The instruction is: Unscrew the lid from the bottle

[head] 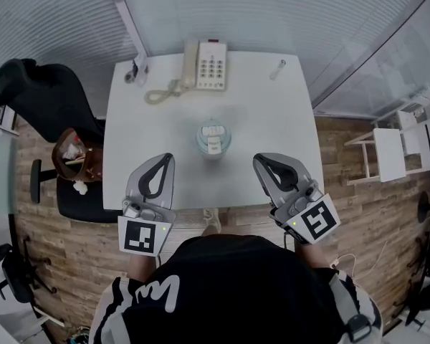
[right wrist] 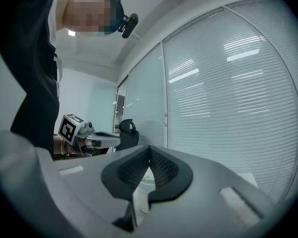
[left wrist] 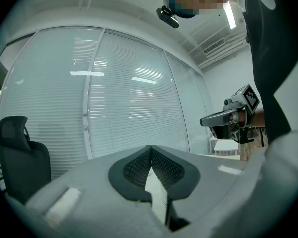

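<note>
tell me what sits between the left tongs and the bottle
Nothing: in the head view only bare white table separates the left tongs from the bottle.

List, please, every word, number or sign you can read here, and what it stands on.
Nothing reads clearly.
Telephone: keypad figures too small.
Bottle lid: label blurred.
Left gripper, right gripper: square coded markers, no letters.
Person's black top: white mark, perhaps a letter, unclear.
</note>
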{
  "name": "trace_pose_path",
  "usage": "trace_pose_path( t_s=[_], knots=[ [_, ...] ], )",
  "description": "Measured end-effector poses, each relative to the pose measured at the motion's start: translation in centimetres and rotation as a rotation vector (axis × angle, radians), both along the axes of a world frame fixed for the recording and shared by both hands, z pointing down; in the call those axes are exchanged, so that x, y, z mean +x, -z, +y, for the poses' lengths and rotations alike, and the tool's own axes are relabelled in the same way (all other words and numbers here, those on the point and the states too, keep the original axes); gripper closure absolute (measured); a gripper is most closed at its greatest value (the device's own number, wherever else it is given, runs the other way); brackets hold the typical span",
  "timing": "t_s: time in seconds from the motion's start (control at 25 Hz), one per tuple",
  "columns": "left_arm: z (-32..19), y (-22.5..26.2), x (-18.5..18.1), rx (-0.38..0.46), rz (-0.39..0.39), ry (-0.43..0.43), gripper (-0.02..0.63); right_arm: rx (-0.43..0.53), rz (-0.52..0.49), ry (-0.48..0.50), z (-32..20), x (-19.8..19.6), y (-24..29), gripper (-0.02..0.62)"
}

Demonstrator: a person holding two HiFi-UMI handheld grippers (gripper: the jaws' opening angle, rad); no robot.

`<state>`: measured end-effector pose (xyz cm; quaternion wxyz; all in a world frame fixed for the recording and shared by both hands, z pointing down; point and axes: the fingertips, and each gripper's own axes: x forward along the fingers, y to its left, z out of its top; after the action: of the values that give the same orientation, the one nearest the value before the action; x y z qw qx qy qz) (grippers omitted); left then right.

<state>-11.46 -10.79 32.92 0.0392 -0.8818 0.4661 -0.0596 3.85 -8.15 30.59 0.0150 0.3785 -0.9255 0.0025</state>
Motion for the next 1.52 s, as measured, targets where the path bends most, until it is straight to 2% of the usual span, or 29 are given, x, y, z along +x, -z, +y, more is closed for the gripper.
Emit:
trace_pose_path(
  t_s=[0.52,1.04,1.36,1.4,1.52],
  knots=[
    [-3.6,-1.0,-0.2,-0.003,-0.021,-0.041,0.607,-0.006,-0.007,-0.052,-3.2,0.1,-0.4,0.594],
    [-3.4,-1.6,-0.1,-0.034,-0.028,0.002,0.607,-0.013,0.02,0.024,-4.1,0.6,-0.4,0.59],
    [-3.1,-4.2,0.8,-0.081,-0.021,-0.024,0.606,-0.022,0.035,0.148,-3.7,-0.2,-2.0,0.46],
    [-3.0,-4.5,1.0,-0.087,-0.02,-0.033,0.597,-0.024,0.041,0.168,-3.6,-0.5,-2.4,0.438],
    [-2.6,-5.8,1.8,-0.106,-0.034,-0.078,0.515,-0.037,0.061,0.22,-3.4,-1.0,-4.0,0.347]
  ],
)
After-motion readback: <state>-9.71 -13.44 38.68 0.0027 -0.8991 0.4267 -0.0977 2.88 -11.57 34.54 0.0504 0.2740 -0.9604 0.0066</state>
